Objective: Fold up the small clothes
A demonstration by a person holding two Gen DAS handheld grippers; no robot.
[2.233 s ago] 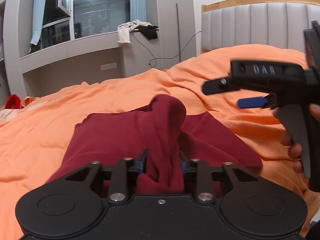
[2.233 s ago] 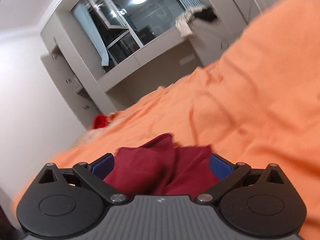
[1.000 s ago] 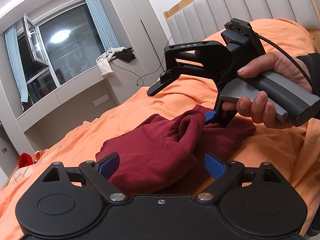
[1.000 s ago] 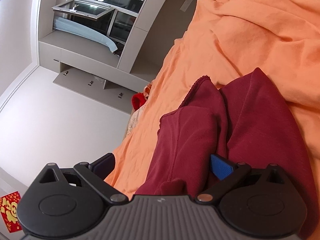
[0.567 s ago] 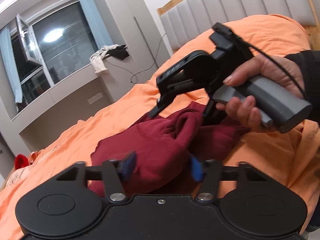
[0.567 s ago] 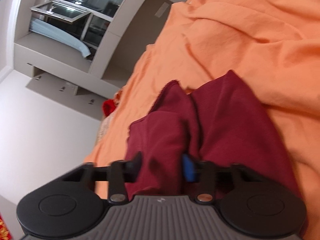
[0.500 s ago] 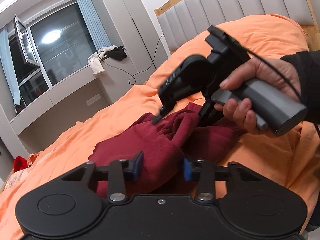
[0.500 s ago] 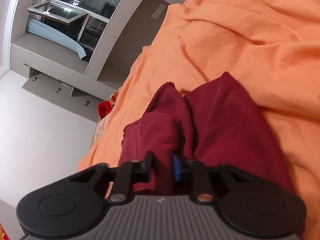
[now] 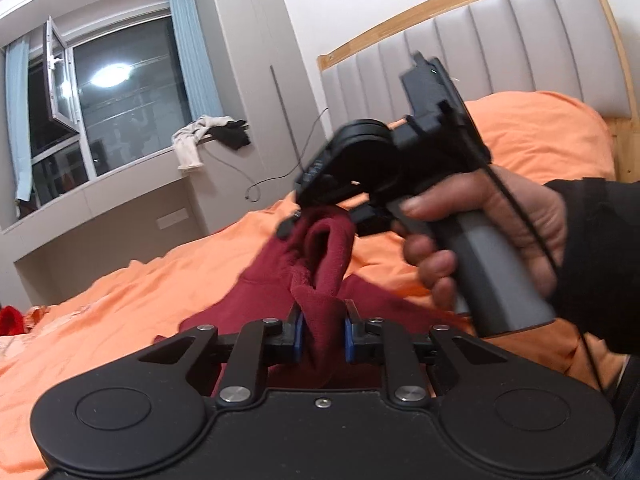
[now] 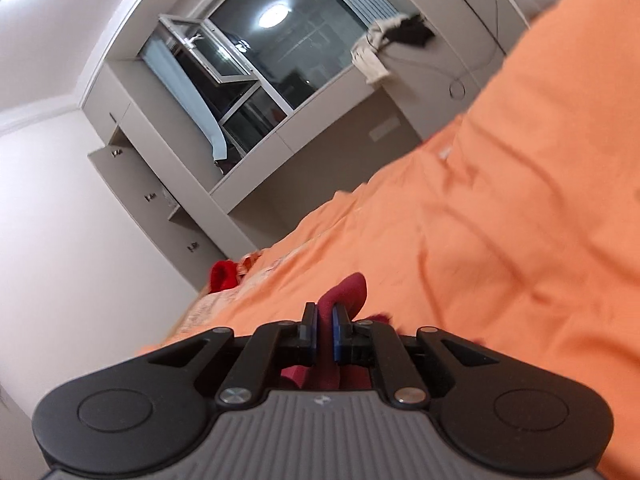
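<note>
The dark red garment point(image 9: 280, 280) lies on the orange bed cover point(image 9: 120, 300), and it is not yet folded. It is bunched, with one thick ridge raised in the middle, while its lower part is spread on the bed. So the task seems to be near its beginning: both grips are taken, but no clean fold is visible.

The left gripper point(image 9: 322, 330) is clenched on a thick bundle of the red cloth; its jaws have just been closing, and the cloth fills the gap between the blue pads point(image 9: 298, 330). The right gripper point(image 10: 325, 334) is also clamped on the garment. In its own view the jaws are almost together with red fabric point(image 10: 348, 290) coming out between and beyond them. In the left wrist view the right gripper point(image 9: 292, 226) pinches the top of the ridge, higher than the left one, and the person's hand point(image 9: 480, 232) holds its grey handle.

What is left, as a judgement, is to lift and straighten the cloth, lay it flat, and fold it over.

No container is visible in the pictures; the garment rests only on the bed.
</note>
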